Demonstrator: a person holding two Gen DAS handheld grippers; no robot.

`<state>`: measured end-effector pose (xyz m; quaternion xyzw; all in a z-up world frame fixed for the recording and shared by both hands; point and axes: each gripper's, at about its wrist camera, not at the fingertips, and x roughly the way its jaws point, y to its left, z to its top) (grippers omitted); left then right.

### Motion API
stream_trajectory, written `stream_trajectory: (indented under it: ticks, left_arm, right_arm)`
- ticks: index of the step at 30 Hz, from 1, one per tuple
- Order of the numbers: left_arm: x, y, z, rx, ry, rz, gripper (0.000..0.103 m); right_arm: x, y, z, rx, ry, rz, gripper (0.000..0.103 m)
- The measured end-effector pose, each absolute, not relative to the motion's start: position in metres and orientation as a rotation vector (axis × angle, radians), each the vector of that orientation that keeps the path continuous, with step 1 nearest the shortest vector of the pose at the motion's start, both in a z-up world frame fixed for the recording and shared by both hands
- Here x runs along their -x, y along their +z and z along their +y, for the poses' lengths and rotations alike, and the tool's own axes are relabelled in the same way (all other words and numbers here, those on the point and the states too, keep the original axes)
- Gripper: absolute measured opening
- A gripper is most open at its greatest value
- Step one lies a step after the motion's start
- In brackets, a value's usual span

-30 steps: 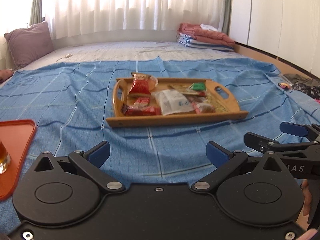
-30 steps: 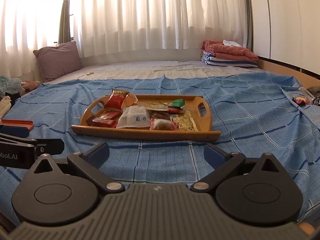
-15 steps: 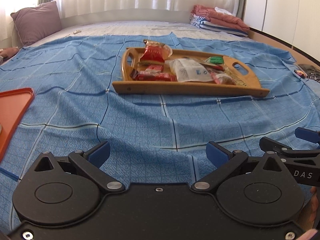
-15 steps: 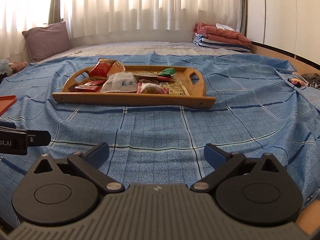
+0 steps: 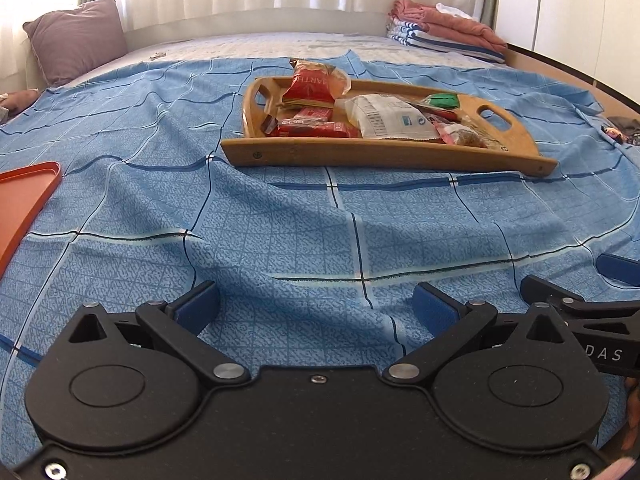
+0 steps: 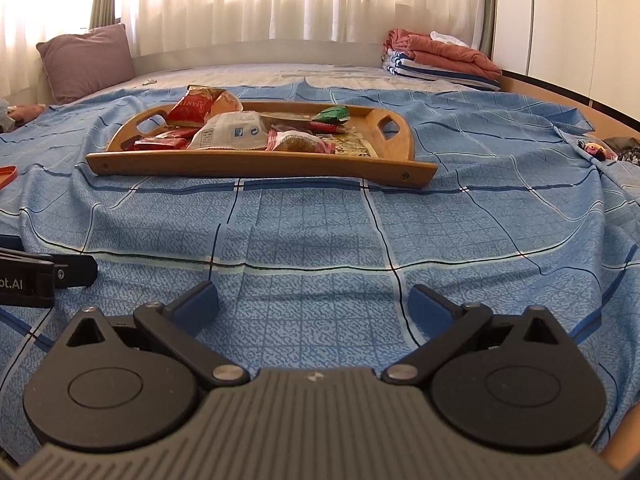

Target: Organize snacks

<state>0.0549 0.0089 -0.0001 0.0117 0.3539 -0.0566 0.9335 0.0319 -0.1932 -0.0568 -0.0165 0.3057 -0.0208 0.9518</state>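
Note:
A wooden tray with handle cut-outs lies on the blue checked bedspread and holds several snack packs. Among them are a red bag, red bars, a white packet and a green wrapper. My left gripper is open low over the bedspread, well short of the tray. My right gripper is open too, with nothing between its fingers. Each gripper shows at the edge of the other's view.
An orange tray lies at the left on the bedspread. A purple pillow leans at the far left. Folded pink and striped blankets are stacked at the far right. Small items lie at the bed's right side.
Both grippers have dropped lower and moved forward toward the wooden tray, which now looks larger. The glass on the orange tray has left the left wrist view. Both stay open.

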Motion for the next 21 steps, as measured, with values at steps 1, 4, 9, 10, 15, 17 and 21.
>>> stream_trajectory:
  ticks: [1,4,9,10,15,17,21]
  left_arm:
    - [-0.0548,-0.0009,0.0091,-0.024,-0.117,0.722,0.103]
    - [-0.0558,-0.0024,0.0082,-0.032,-0.119,0.720,0.103]
    - [-0.0578,-0.0037,0.0089,-0.020,-0.116,0.721,0.103]
    - [-0.0577,-0.0039,0.0083,-0.021,-0.113,0.721,0.103]
    - [-0.0605,-0.0040,0.0044,-0.041,-0.100,0.732,0.103]
    - [-0.0623,-0.0033,0.0040,-0.040,-0.098,0.741,0.103]
    - [-0.0598,-0.0047,0.0041,-0.035,-0.091,0.728,0.103]
  right_arm:
    - [-0.0325,-0.0573,-0.1932,0.035,-0.041,0.623,0.103]
    - [-0.0329,-0.0579,-0.1930,0.035,-0.041,0.624,0.103]
    - [-0.0338,-0.0601,-0.1928,0.026,-0.051,0.618,0.103]
    - [-0.0338,-0.0604,-0.1927,0.023,-0.054,0.617,0.103]
    - [-0.0315,-0.0616,-0.1926,0.017,-0.062,0.608,0.103]
    - [-0.0311,-0.0617,-0.1932,0.014,-0.062,0.607,0.103]
    - [-0.0315,-0.0611,-0.1933,0.008,-0.063,0.610,0.103]
